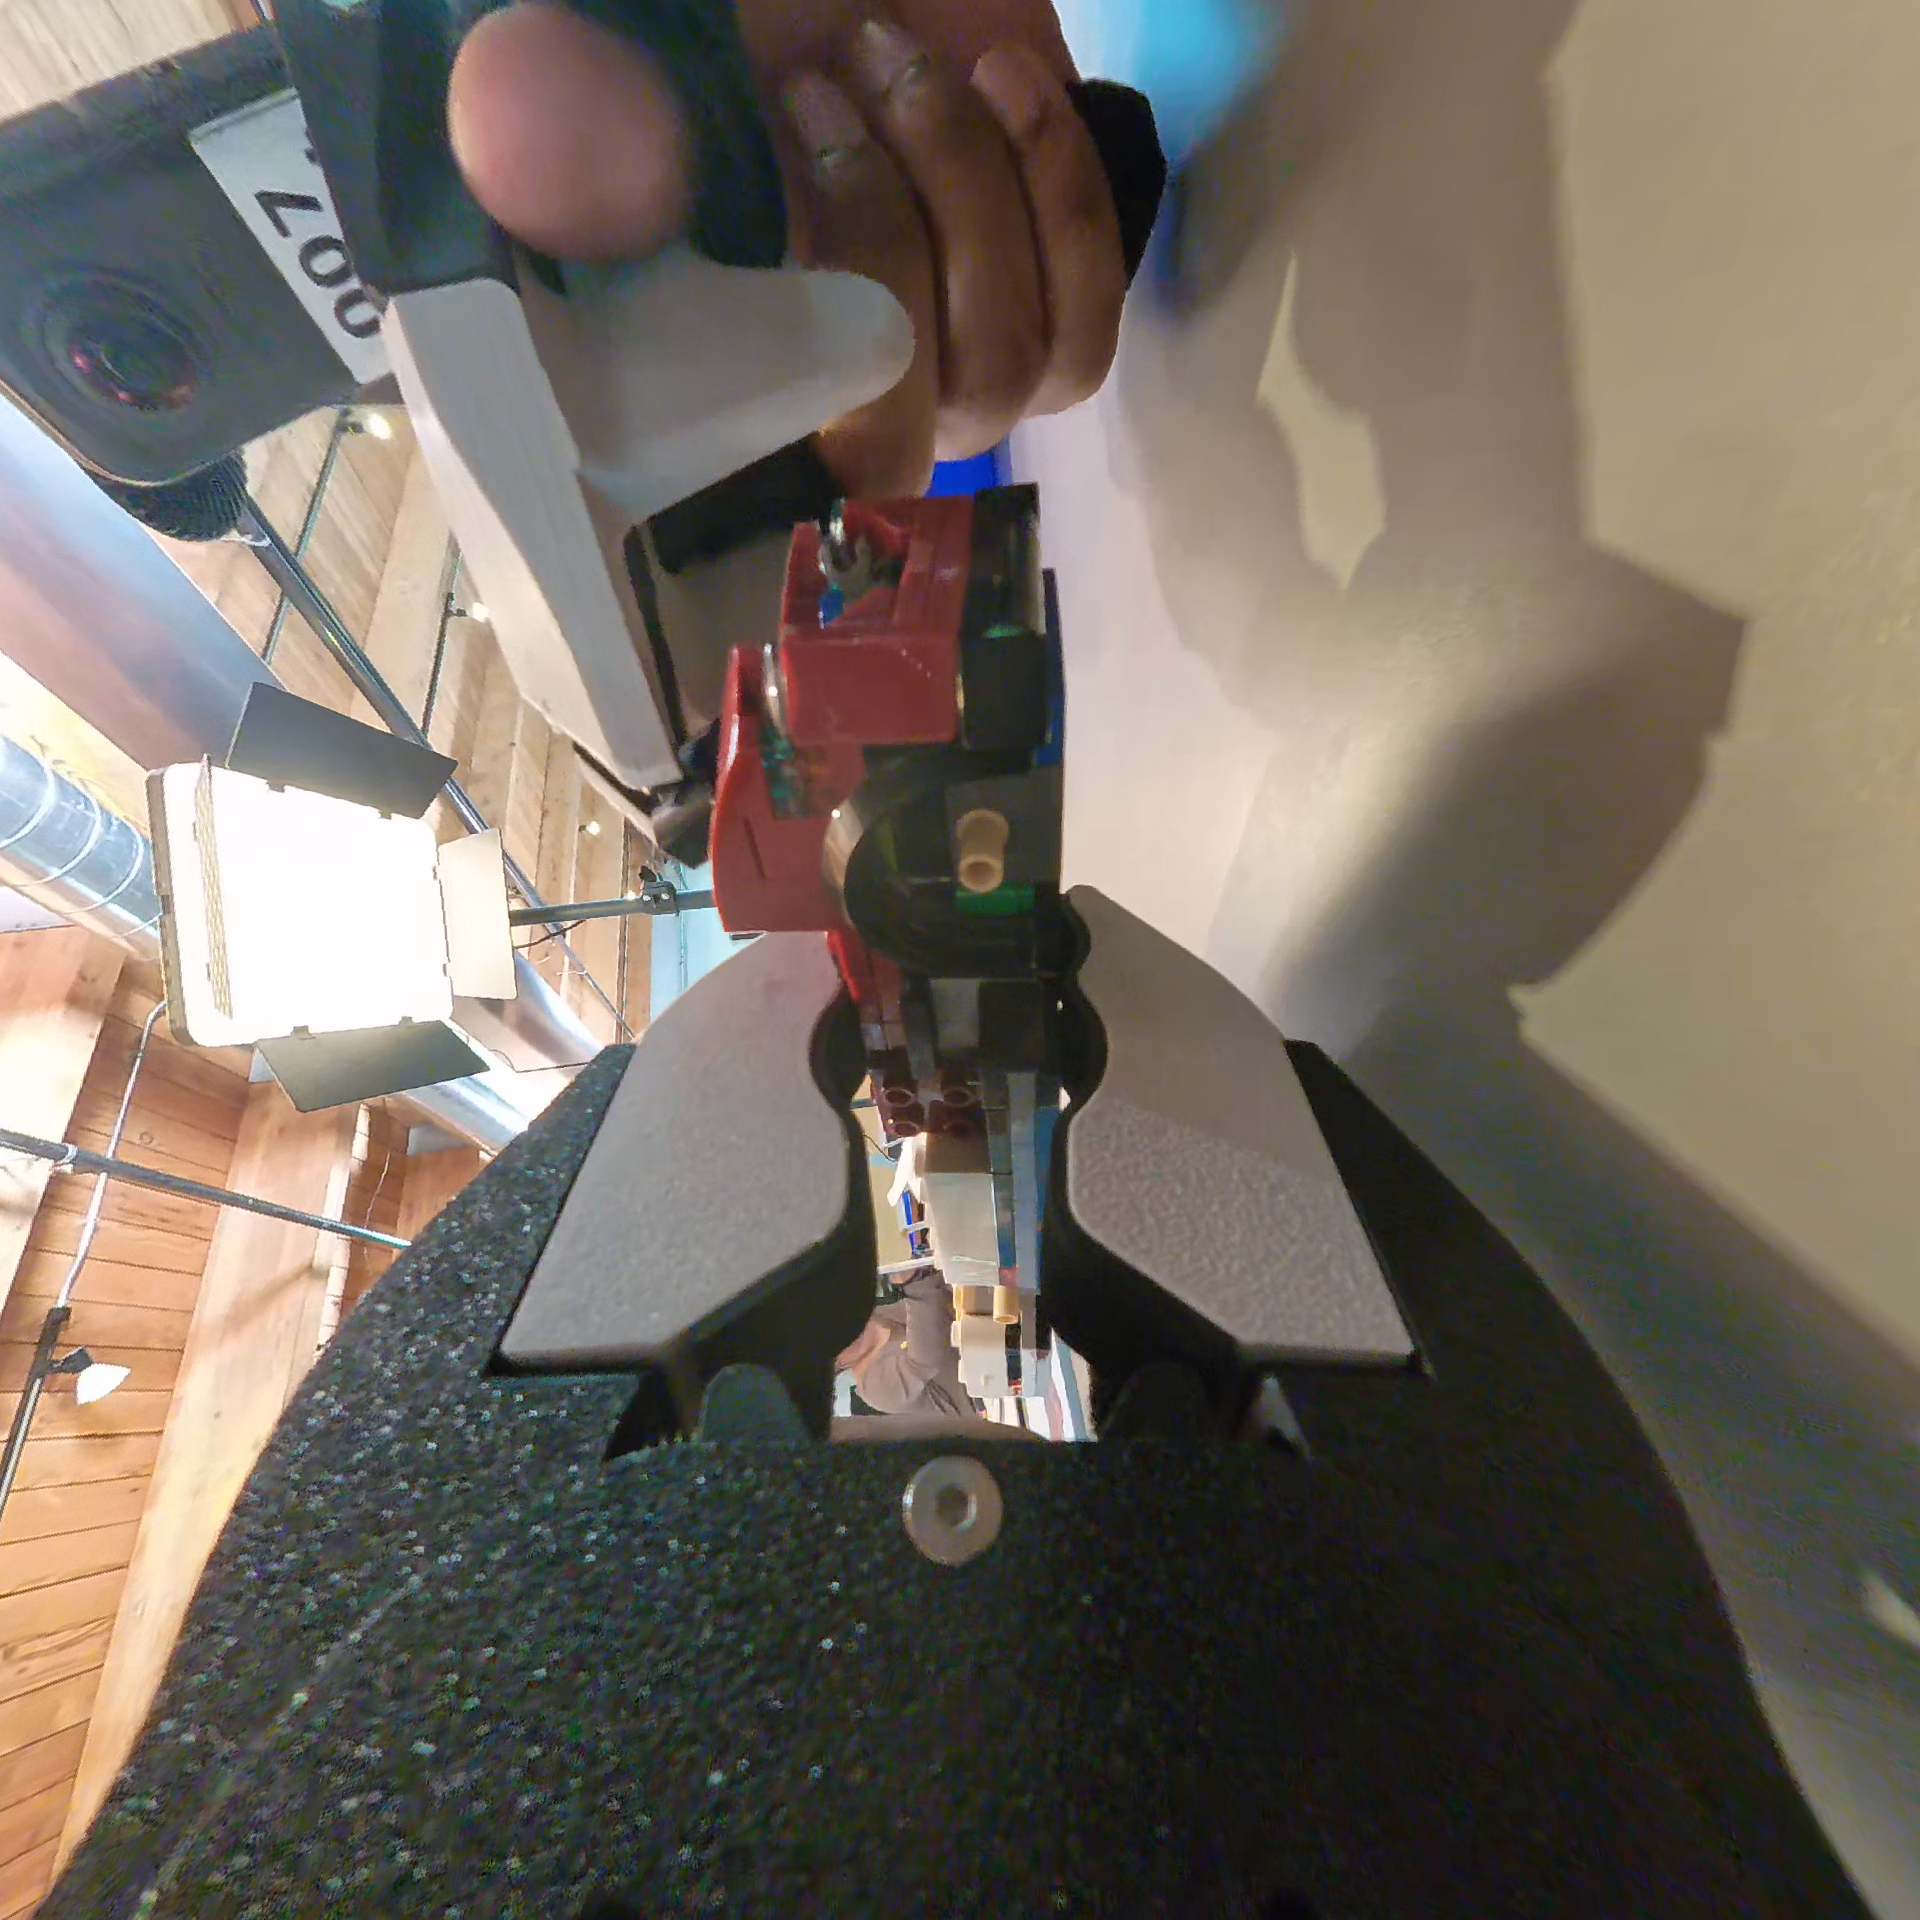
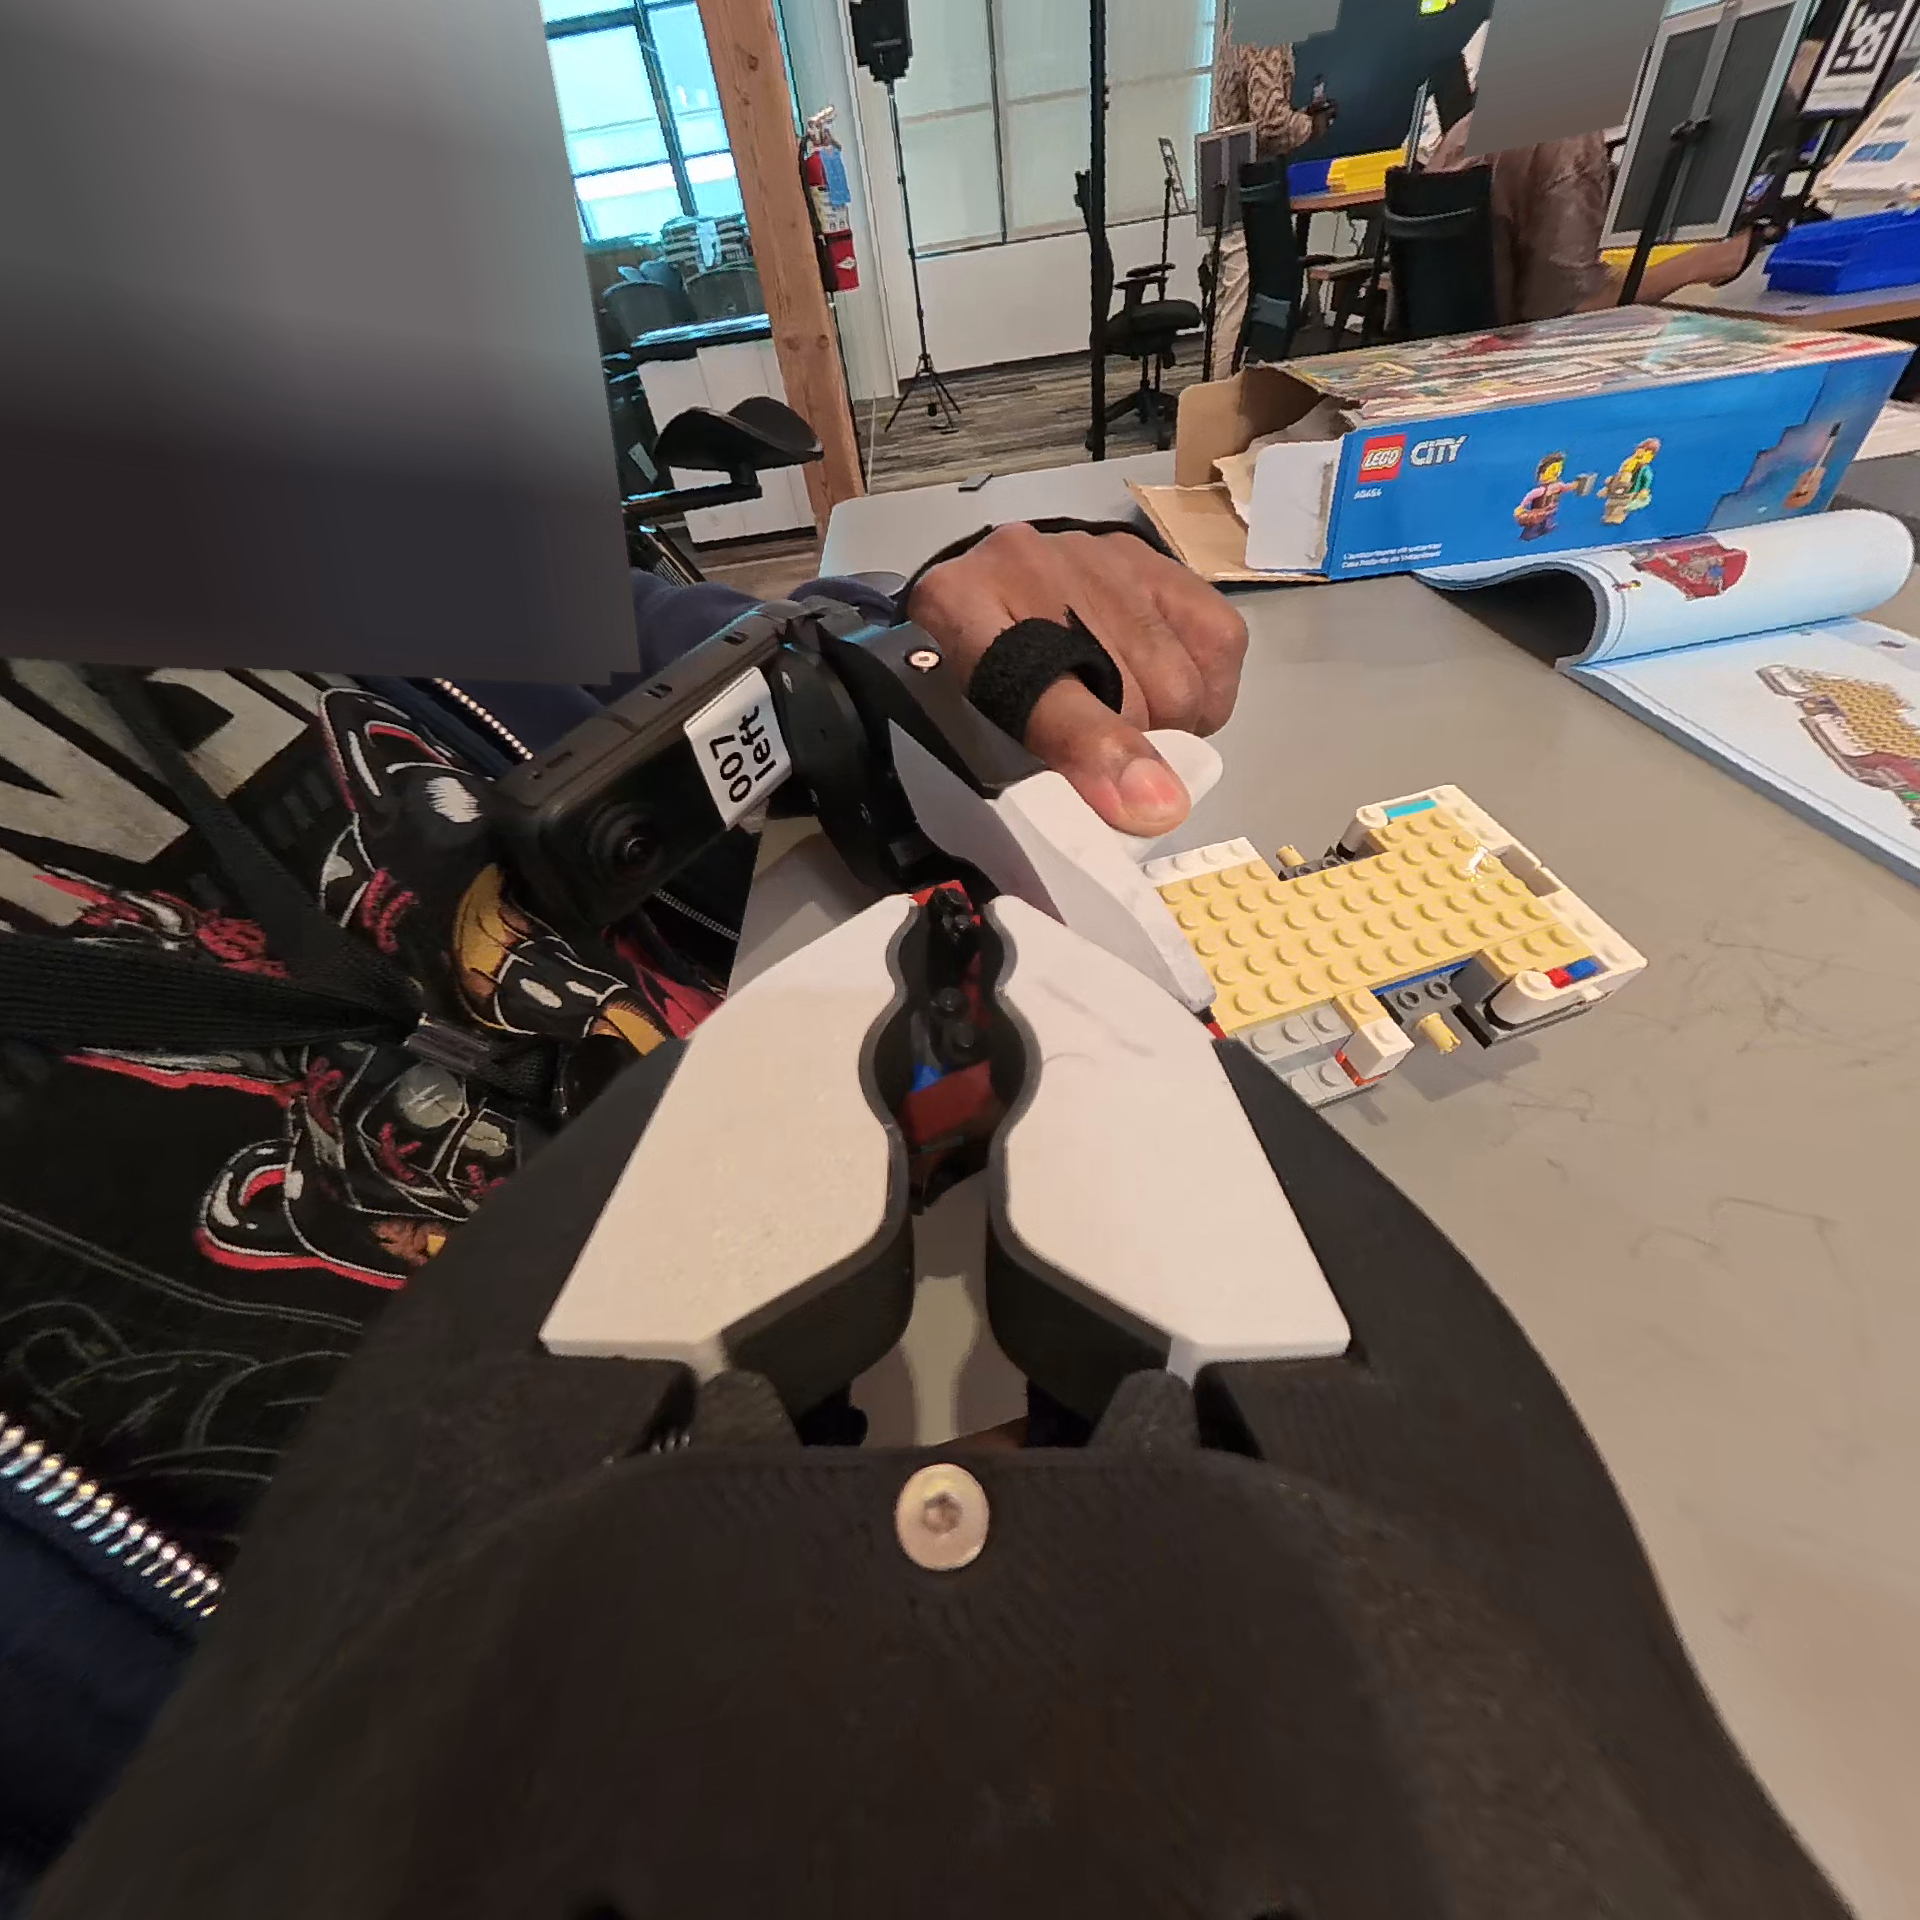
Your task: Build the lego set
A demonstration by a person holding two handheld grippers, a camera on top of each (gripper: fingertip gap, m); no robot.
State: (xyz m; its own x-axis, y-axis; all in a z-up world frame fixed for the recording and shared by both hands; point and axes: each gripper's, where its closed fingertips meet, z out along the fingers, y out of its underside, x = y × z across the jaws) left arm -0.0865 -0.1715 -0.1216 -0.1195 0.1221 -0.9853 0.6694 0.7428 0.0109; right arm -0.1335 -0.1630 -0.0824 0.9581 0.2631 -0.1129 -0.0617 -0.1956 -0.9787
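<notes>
Between the left tool's [image 1: 951, 987] pads sits a toy-brick build [image 1: 966, 1174], a long stack of black, grey, tan and dark red bricks running down the gap toward the camera; both pads [image 1: 1164, 1049] press on its sides. Beyond the tips the same build widens into a red and black block [image 1: 883, 686] with a black wheel [image 1: 914, 894] and a tan peg [image 1: 979, 847]. The right tool's white finger [image 1: 582, 561] reaches that red block from the left, with a hand [image 1: 935, 208] around its grip. A lit lamp [image 1: 301, 904] hangs to the left of the build.

From the right wrist view, the right tool [image 2: 948, 935] stands narrow, its pads [image 2: 1081, 1049] closed on a thin piece of black studs and red brick [image 2: 951, 1081]. Just beyond it the left tool [image 2: 1101, 894] lies over the bench [image 2: 1558, 1247], held by a hand [image 2: 1091, 634]. Right of that tool, a tan and white brick plate [image 2: 1371, 925] lies flat on the bench. Farther off lie an open booklet [image 2: 1766, 644] and a blue box [image 2: 1579, 457].
</notes>
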